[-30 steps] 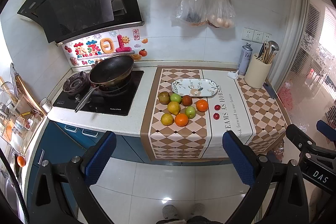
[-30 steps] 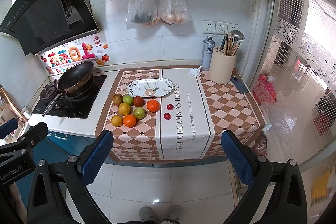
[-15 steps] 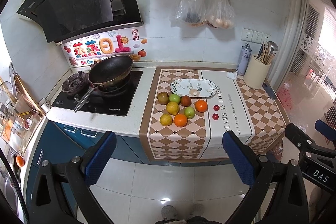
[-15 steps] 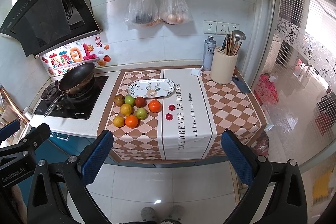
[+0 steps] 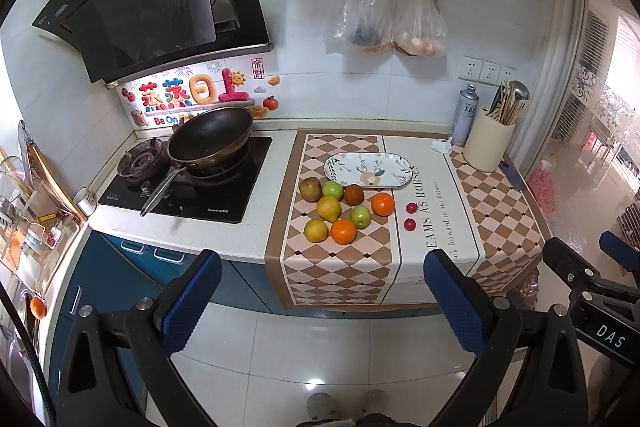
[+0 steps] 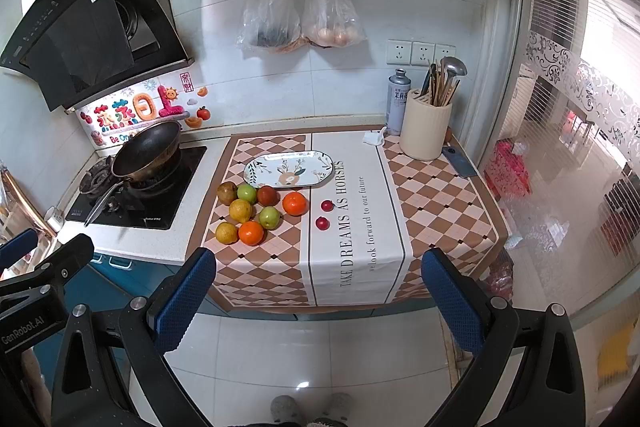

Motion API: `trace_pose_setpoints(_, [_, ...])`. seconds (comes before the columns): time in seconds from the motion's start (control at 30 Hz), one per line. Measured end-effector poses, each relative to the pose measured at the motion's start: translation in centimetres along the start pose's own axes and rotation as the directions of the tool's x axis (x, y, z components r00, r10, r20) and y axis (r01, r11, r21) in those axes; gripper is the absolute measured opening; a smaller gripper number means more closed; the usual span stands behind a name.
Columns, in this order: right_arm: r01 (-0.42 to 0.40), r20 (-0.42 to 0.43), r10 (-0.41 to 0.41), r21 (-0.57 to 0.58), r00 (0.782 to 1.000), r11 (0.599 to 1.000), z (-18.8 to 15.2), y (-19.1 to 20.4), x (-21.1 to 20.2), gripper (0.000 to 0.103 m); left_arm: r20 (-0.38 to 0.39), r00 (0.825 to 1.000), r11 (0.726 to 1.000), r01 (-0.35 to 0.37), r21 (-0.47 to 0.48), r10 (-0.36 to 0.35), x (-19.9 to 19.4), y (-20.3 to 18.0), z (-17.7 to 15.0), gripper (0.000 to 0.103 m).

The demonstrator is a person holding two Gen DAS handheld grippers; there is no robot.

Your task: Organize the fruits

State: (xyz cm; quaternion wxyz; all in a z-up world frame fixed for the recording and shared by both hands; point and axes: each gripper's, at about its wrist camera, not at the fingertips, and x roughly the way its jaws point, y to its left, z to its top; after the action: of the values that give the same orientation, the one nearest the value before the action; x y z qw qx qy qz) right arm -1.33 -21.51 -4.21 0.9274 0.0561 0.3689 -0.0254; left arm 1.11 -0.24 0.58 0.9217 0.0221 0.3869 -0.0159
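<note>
Several fruits lie in a cluster on a checkered cloth point(image 5: 340, 267): two oranges point(image 5: 383, 204) point(image 5: 343, 231), two yellow lemons point(image 5: 329, 208), two green apples point(image 5: 361, 216), two brown fruits point(image 5: 311, 188) and two small red fruits point(image 5: 410, 224). An empty patterned oval plate point(image 5: 368, 169) sits just behind them; it also shows in the right wrist view point(image 6: 289, 169). My left gripper point(image 5: 322, 301) is open and empty, held above the floor well short of the counter. My right gripper point(image 6: 318, 297) is open and empty too, equally far back.
A wok point(image 5: 210, 139) sits on the hob at the left. A utensil holder point(image 6: 426, 125), a spray can point(image 6: 397, 101) and a phone point(image 6: 460, 163) stand at the counter's back right. Two bags point(image 6: 300, 15) hang on the wall. Glass door at the right.
Both grippers have drifted very slightly; the scene looks almost the same. Nothing on the counter has moved.
</note>
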Motion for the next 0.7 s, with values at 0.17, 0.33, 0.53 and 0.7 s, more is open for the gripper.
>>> trace_pose_setpoints(0.17, [-0.002, 0.001, 0.002, 0.001, 1.0, 1.0, 0.1, 0.0, 0.0, 0.103, 0.001, 1.0, 1.0, 0.001, -0.002, -0.001, -0.1, 0.0, 0.1, 0.103])
trace_pose_setpoints(0.33, [-0.011, 0.004, 0.011, 0.007, 1.0, 1.0, 0.7, 0.0, -0.1, 0.103, 0.006, 1.0, 1.0, 0.001, -0.005, -0.001, -0.3, 0.0, 0.1, 0.103])
trace_pose_setpoints(0.53, [-0.011, 0.043, 0.01, 0.027, 0.999, 1.0, 0.8, -1.1, 0.9, 0.103, 0.027, 0.999, 0.999, -0.029, -0.03, 0.03, 0.9, -0.2, 0.8, 0.103])
trace_pose_setpoints(0.7, [-0.026, 0.054, 0.024, 0.042, 0.998, 0.999, 1.2, -2.6, 4.2, 0.103, 0.047, 0.994, 0.992, -0.099, -0.074, 0.103, 3.8, -0.3, 1.1, 0.103])
